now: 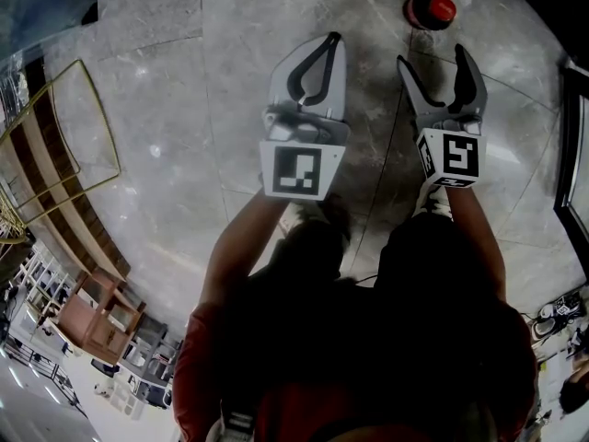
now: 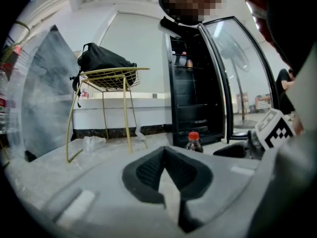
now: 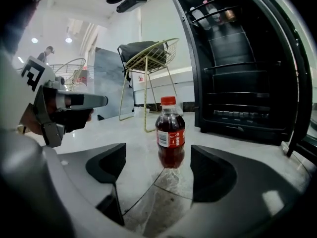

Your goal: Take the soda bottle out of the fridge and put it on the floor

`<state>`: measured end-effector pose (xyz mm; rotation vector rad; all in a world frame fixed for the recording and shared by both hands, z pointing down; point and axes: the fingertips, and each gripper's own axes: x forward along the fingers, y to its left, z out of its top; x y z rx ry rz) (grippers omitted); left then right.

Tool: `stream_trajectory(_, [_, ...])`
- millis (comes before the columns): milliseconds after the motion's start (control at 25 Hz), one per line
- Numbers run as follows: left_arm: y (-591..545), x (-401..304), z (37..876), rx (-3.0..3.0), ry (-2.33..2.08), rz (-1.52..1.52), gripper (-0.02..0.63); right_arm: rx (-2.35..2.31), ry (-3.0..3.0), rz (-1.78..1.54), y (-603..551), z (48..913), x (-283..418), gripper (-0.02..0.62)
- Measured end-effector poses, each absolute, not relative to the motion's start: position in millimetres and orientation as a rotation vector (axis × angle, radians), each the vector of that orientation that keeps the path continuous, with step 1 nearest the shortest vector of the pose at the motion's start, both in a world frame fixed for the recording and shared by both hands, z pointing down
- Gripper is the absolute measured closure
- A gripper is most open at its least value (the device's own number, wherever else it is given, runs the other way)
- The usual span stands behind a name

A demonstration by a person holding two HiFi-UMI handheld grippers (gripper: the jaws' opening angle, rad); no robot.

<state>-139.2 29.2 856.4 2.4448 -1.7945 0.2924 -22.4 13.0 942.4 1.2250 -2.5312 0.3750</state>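
The soda bottle (image 3: 170, 133), dark cola with a red cap and red label, stands upright on the grey marble floor (image 1: 184, 109). My right gripper (image 3: 158, 157) is open, and the bottle stands just beyond its tips, touching neither pad. In the head view the bottle's cap (image 1: 431, 9) lies ahead of the right gripper (image 1: 433, 55). My left gripper (image 1: 333, 37) is shut on nothing and hovers to the left of the right one. In the left gripper view, the bottle (image 2: 194, 142) shows past the left gripper (image 2: 166, 150), in front of the black fridge (image 2: 190, 93).
The fridge's glass door (image 2: 237, 73) stands open, and several bottles (image 3: 208, 11) lie on its top shelf. A gold wire stool (image 2: 111, 78) bears a black bag and stands left of the fridge. A gold frame (image 1: 64, 145) and wooden shelves lie at the head view's left.
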Motion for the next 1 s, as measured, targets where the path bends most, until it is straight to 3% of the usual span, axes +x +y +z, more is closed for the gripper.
stream_trajectory(800, [34, -144, 862, 2.425, -1.793, 0.324, 0.606, 1.151, -2.553, 0.396, 20, 941, -29, 0.207])
stream_trajectory(1000, [33, -145, 861, 2.422, -1.802, 0.31, 0.606, 1.082, -2.578, 0.318, 28, 936, -35, 0.333])
